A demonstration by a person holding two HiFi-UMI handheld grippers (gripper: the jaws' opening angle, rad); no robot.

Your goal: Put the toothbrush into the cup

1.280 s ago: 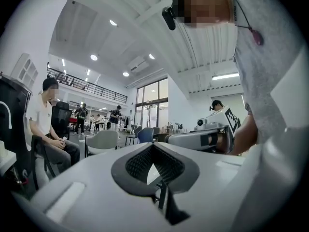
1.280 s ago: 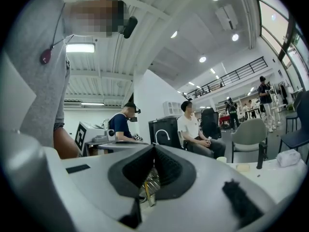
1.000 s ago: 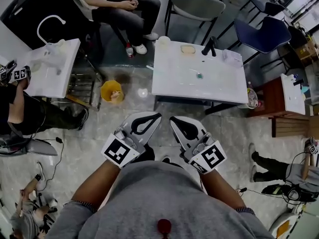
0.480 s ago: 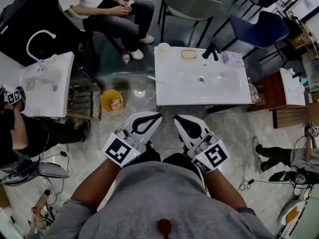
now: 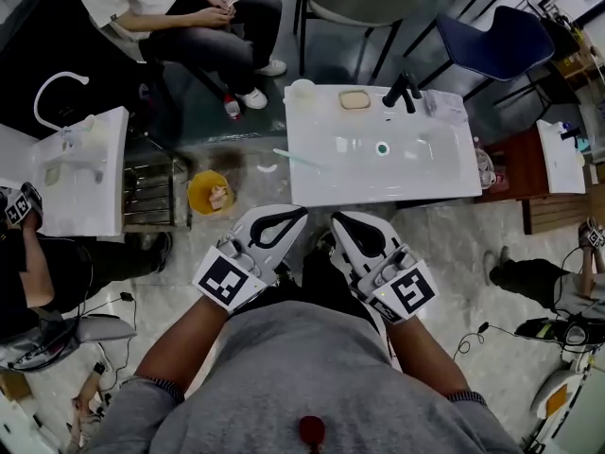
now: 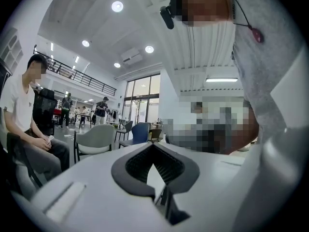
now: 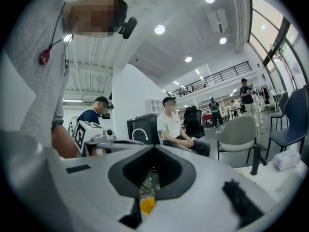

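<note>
Toothbrush: a thin, pale-green plastic toothbrush (image 5: pixel 295 159) is lying on the near left part of the white rectangular washbasin top (image 5: pixel 430 176). One end seems to be reaching past the left edge.
Cup: a small round white cup (image 5: pixel 302 90) is standing at the far left corner of that top, beyond the toothbrush and apart from it.
Left gripper: the white hand-held left gripper with black-lined jaws (image 5: pixel 288 222) is hovering short of the near edge. Its jaws are pressing together with nothing between them.
Right gripper: the matching white right gripper (image 5: pixel 346 228) is hovering just beside it, jaws likewise meeting on nothing.
Direction: the toothbrush is lying almost straight ahead of the left gripper, up the head view. From the right gripper it is lying ahead and off to the left.
Long axis: it is running across the view, slightly tilted, so roughly crosswise to where the jaws are pointing (probably handy for a pinch across the handle).
Nearer hand: the left one, as I am judging it.
Before any grasp: that gripper's jaws would need to open.
</note>
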